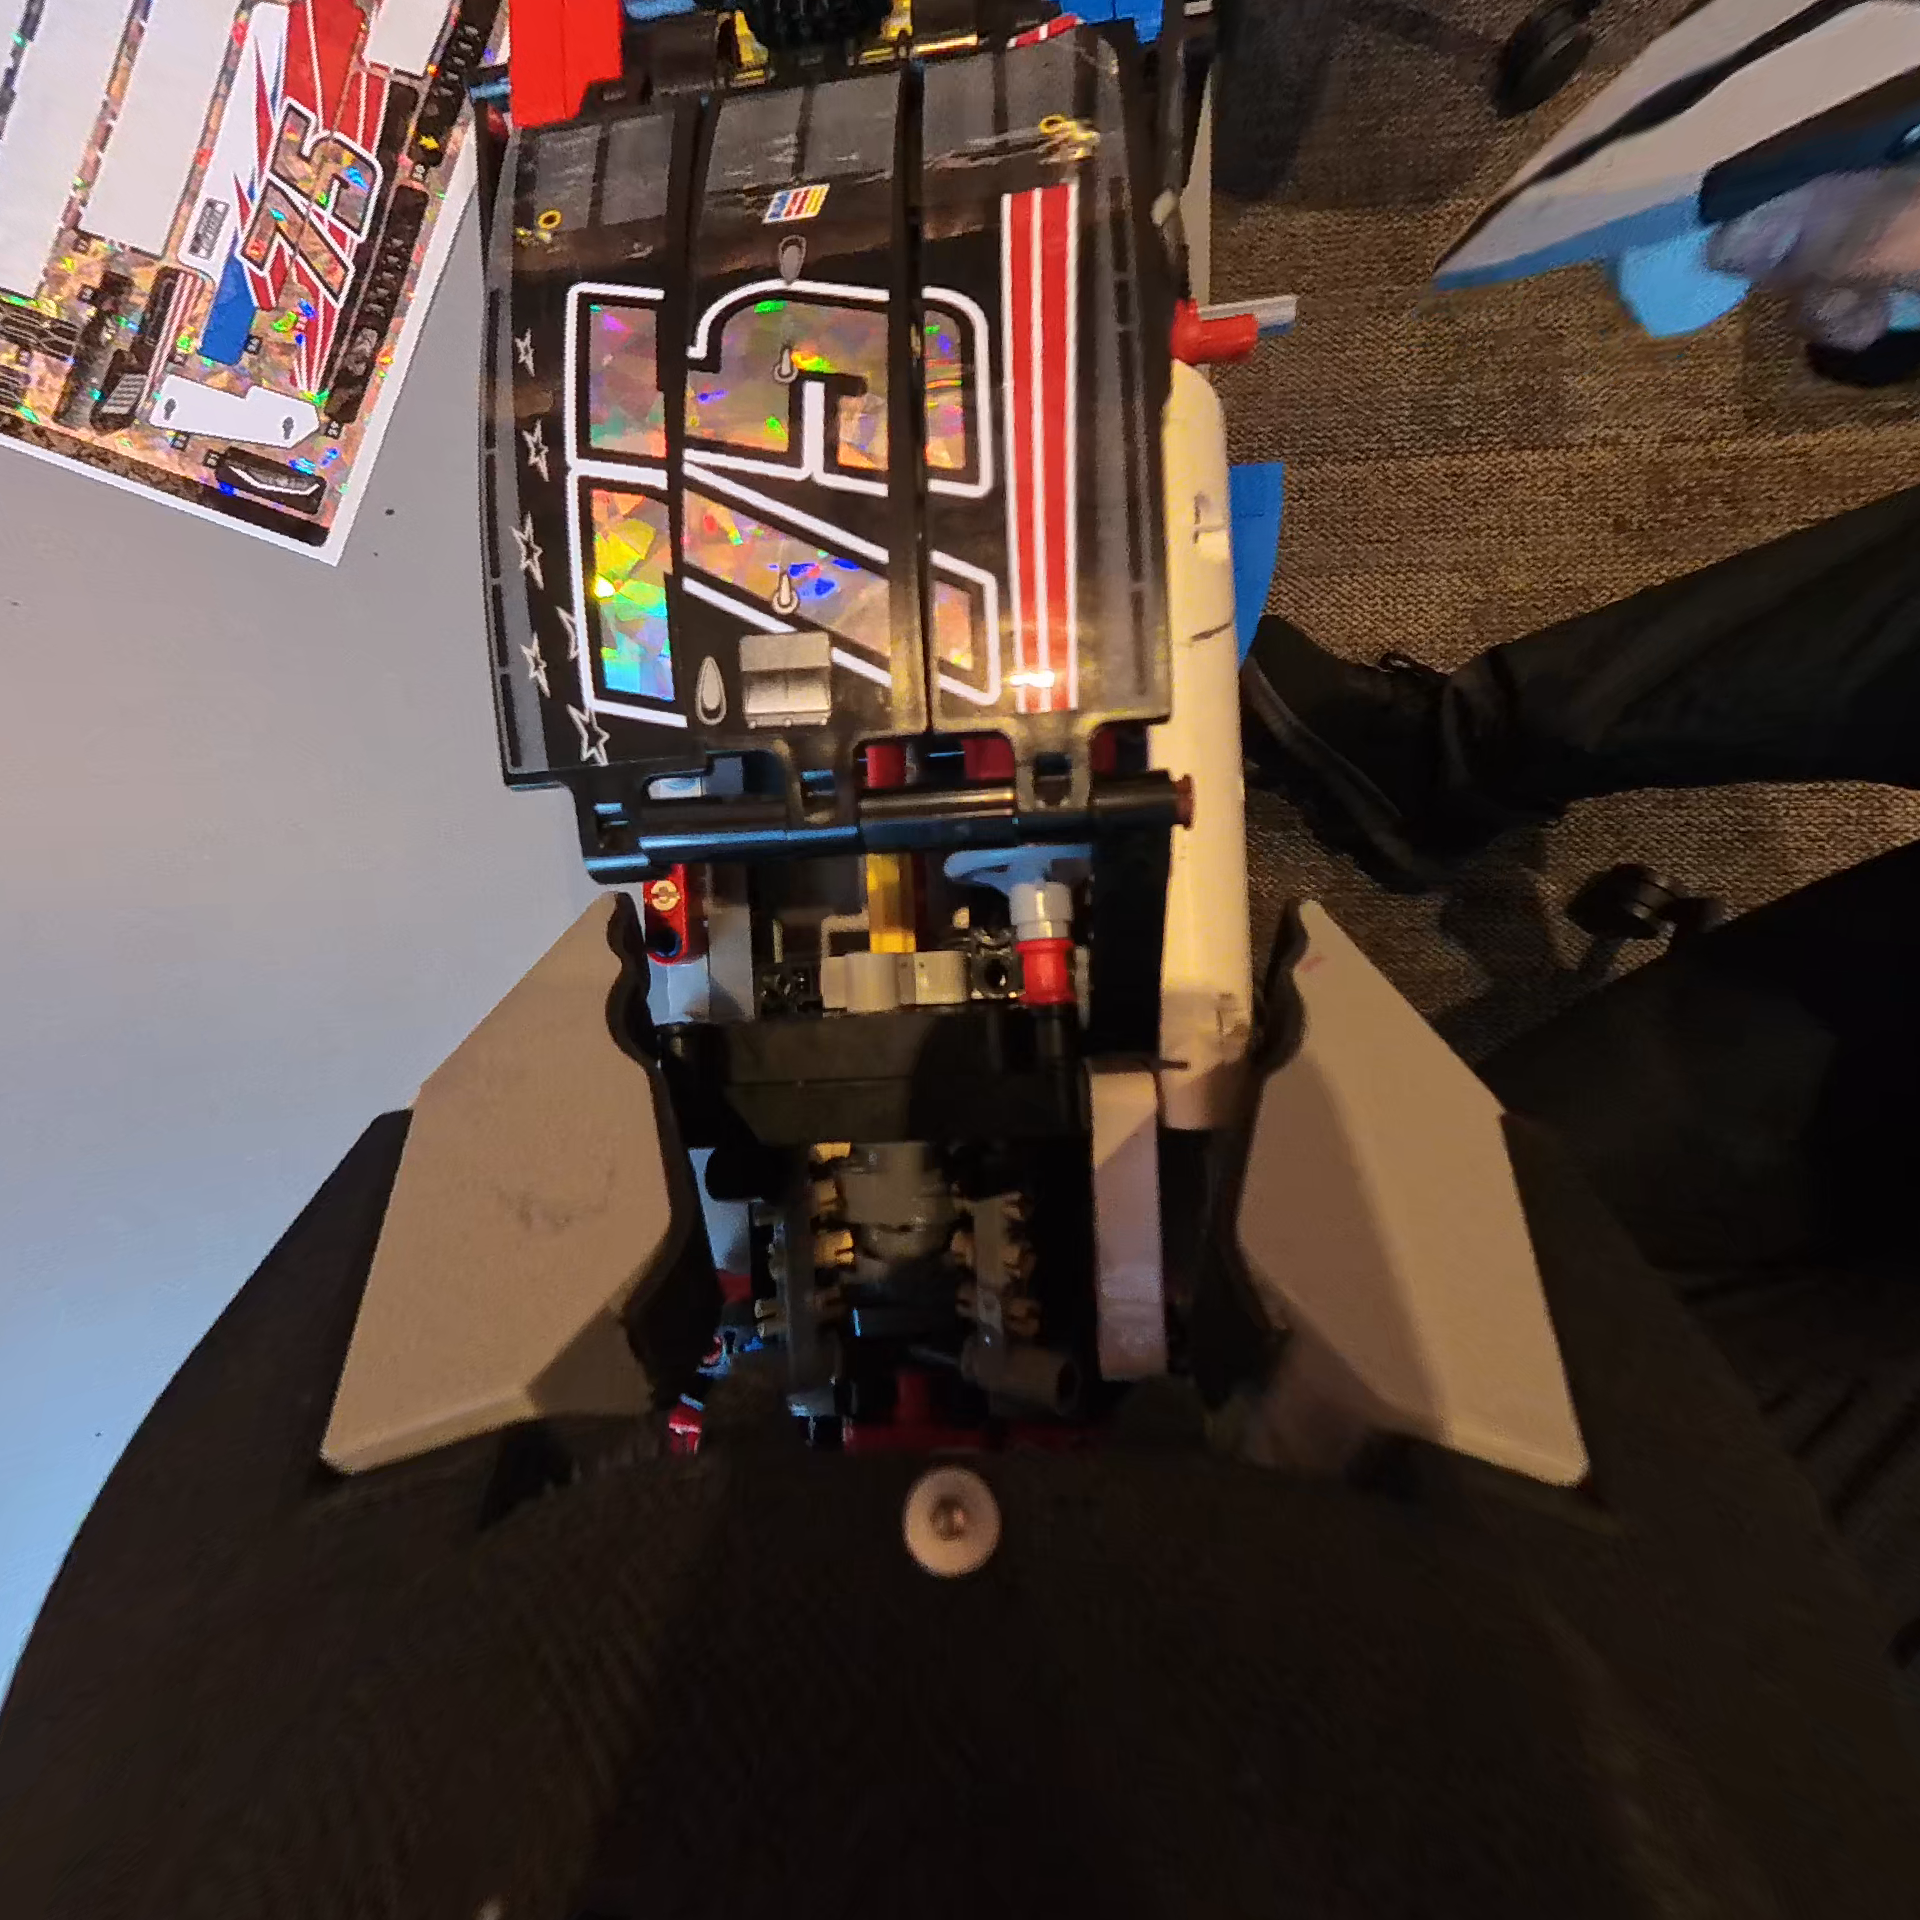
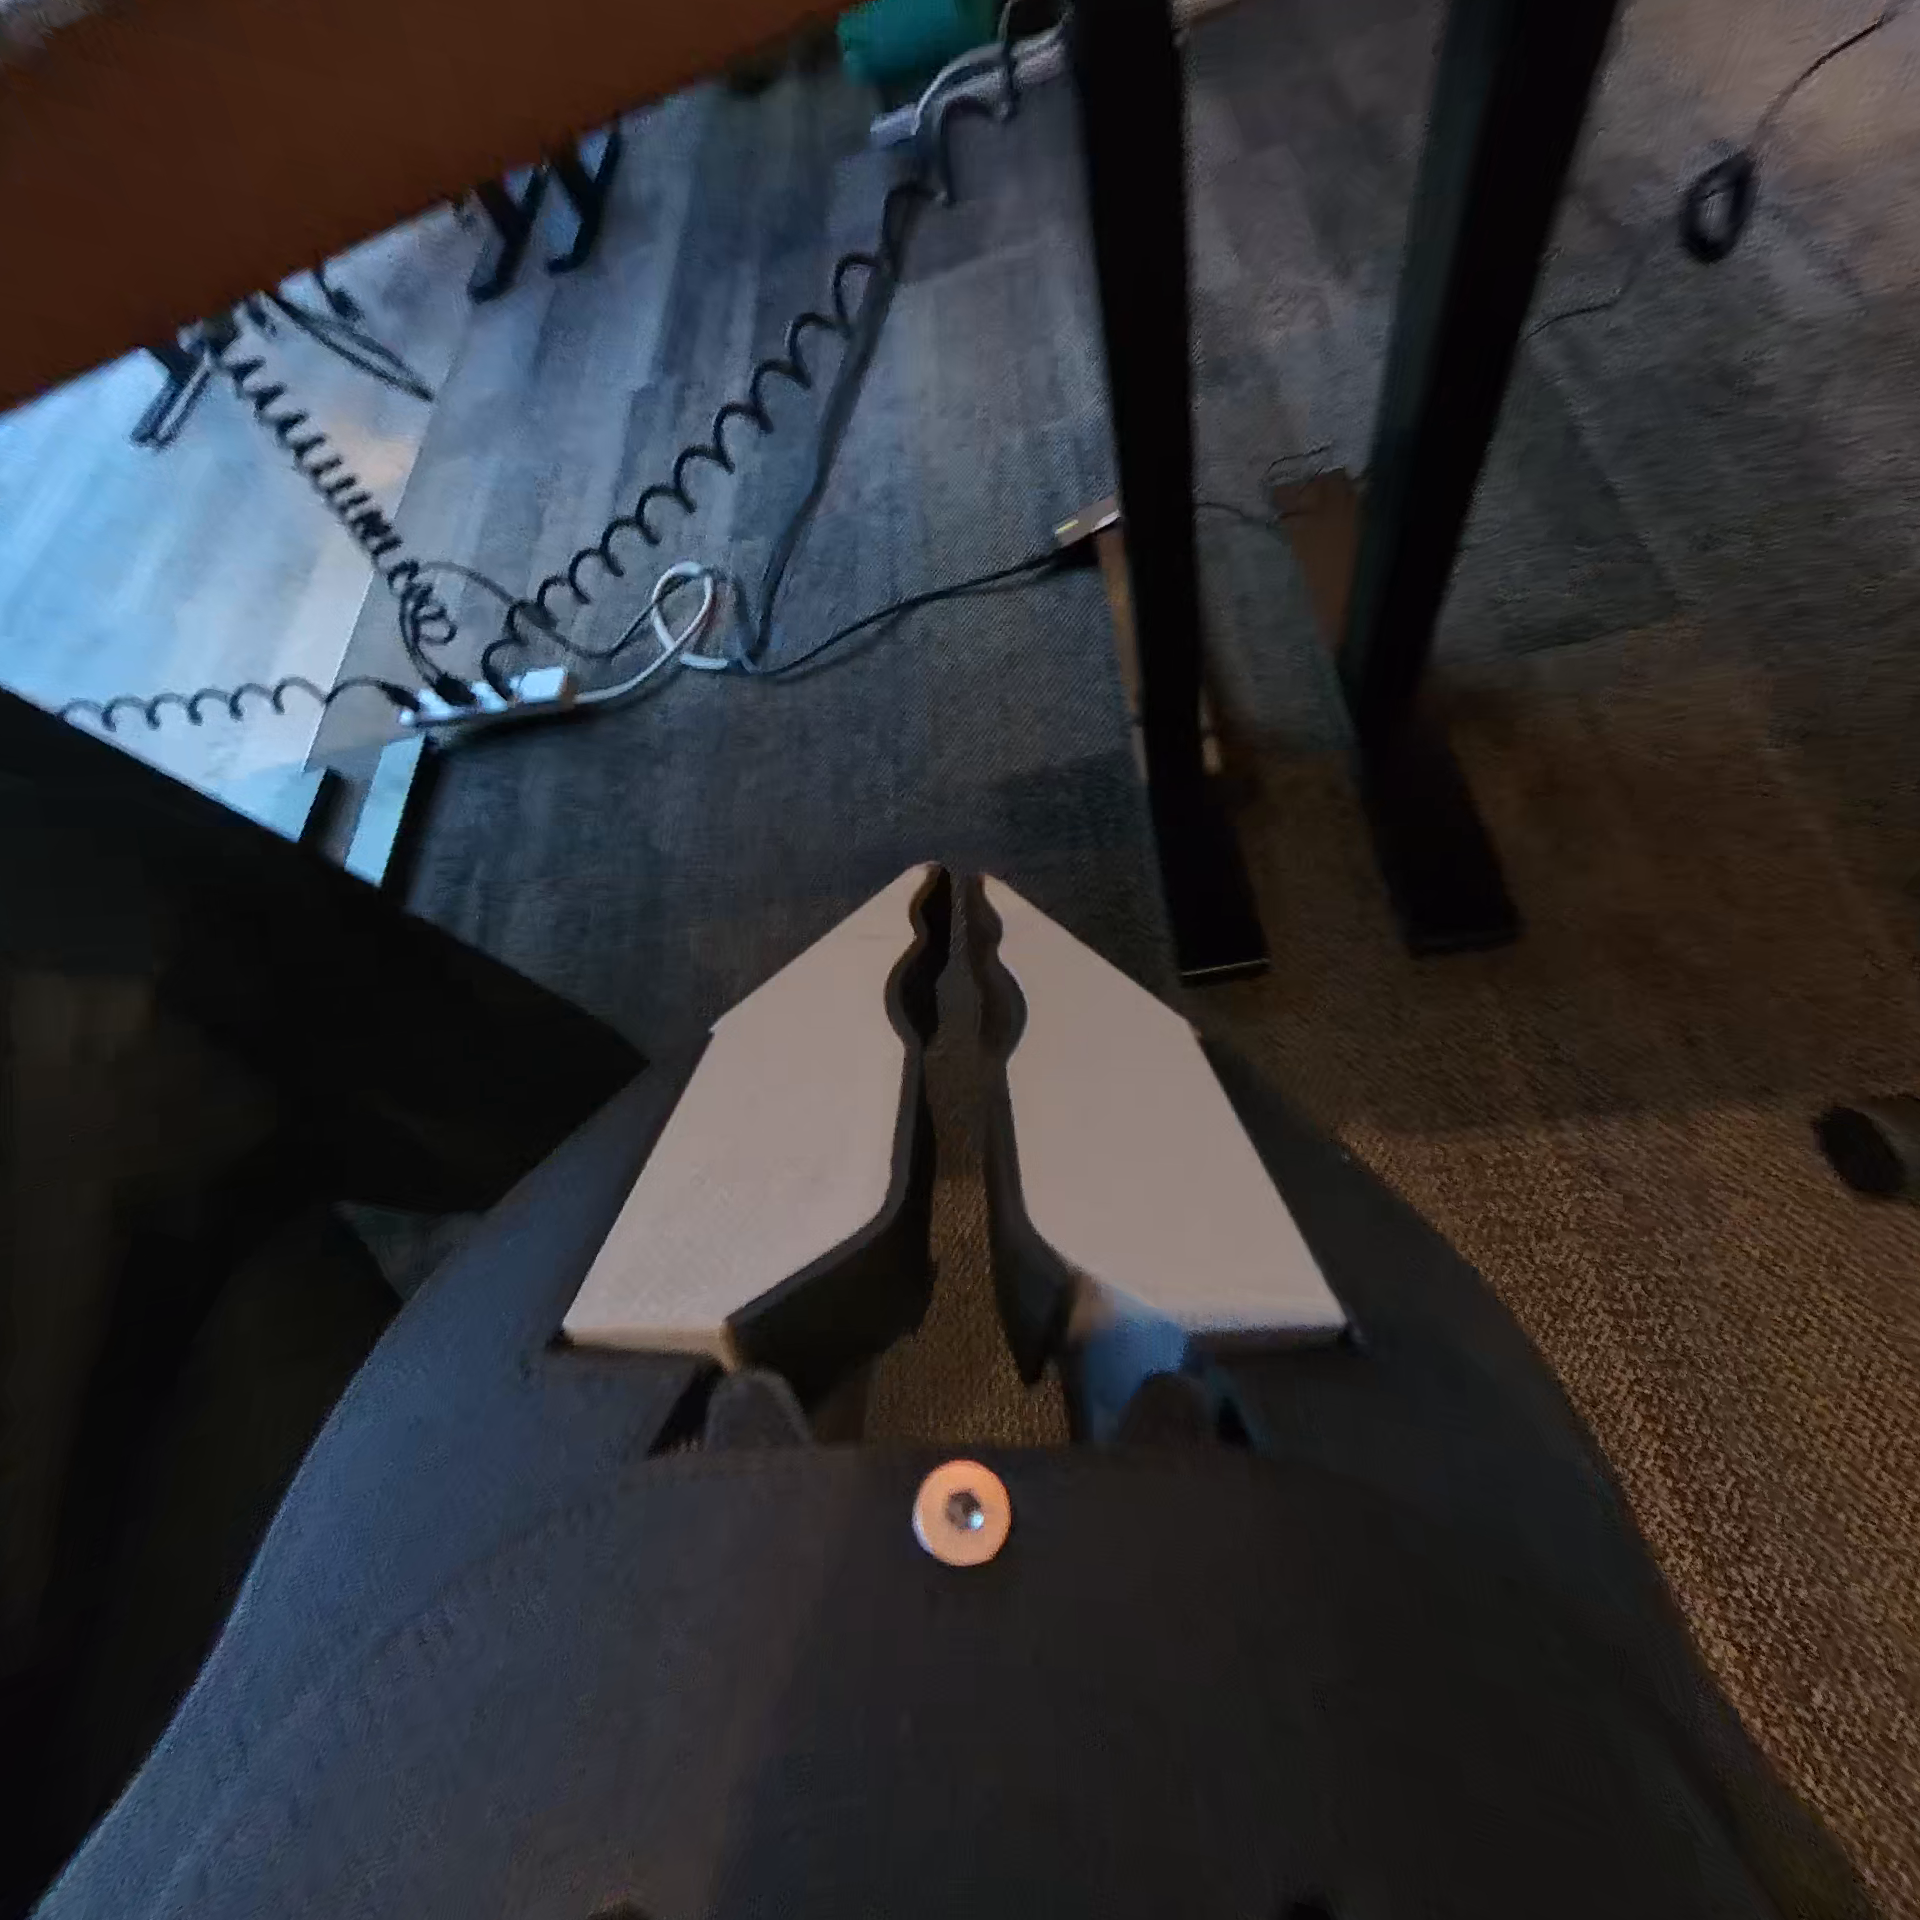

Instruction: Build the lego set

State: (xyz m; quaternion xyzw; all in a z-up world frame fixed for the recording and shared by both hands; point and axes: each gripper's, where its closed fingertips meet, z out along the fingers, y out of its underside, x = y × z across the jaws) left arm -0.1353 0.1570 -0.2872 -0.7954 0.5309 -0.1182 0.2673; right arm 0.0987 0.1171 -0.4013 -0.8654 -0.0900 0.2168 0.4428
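Observation:
In the left wrist view a black Lego car model (image 1: 831, 468) with a holographic number sticker, red stripes and a white side panel lies along the table's right edge. My left gripper (image 1: 951, 956) is shut on the model's near end, one finger on each side of the exposed engine section (image 1: 894, 1226). A sticker sheet (image 1: 208, 239) lies on the table at the upper left. In the right wrist view my right gripper (image 2: 961, 883) is shut and empty, held below the table over the carpet. The other gripper (image 1: 1766, 208) shows blurred at the upper right of the left wrist view.
The grey tabletop (image 1: 208, 935) fills the left side; carpet (image 1: 1507, 520) and a person's dark trouser leg and shoe (image 1: 1558, 727) lie to the right. Under the table are black table legs (image 2: 1164, 520), coiled cables (image 2: 675, 499) and a small black piece on the carpet (image 2: 1860, 1148). Left tips to right tips: about 30 centimeters.

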